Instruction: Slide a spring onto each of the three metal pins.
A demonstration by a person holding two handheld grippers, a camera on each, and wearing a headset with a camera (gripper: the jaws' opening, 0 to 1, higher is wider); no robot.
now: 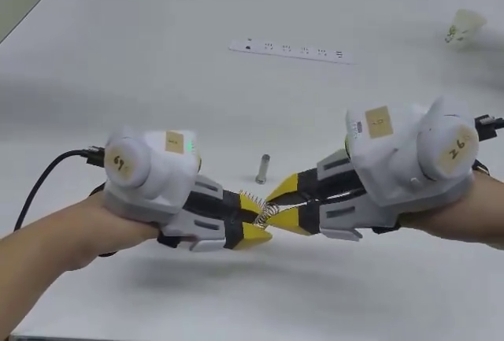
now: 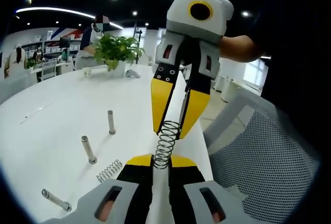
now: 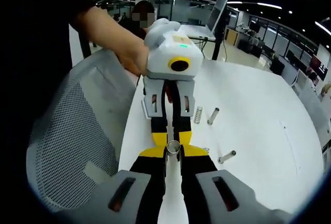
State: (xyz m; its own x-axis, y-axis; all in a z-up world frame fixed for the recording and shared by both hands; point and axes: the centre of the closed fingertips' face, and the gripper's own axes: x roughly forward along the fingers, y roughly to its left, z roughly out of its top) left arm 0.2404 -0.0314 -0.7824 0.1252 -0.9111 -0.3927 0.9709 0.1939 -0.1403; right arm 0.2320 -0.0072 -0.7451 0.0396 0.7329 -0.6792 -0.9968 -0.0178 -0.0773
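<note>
A steel spring hangs in the air between both grippers above the white table. My left gripper is shut on one end, and my right gripper is shut on the other. In the left gripper view the spring rises from my left gripper to the right gripper. The right gripper view looks at the spring end-on above my right gripper. Three metal pins and a loose spring lie on the table. One pin stands just beyond the tips.
A white power strip lies further back and a pale cup sits at the far right. A black cable trails from the left gripper. A mesh chair stands at the table's near edge.
</note>
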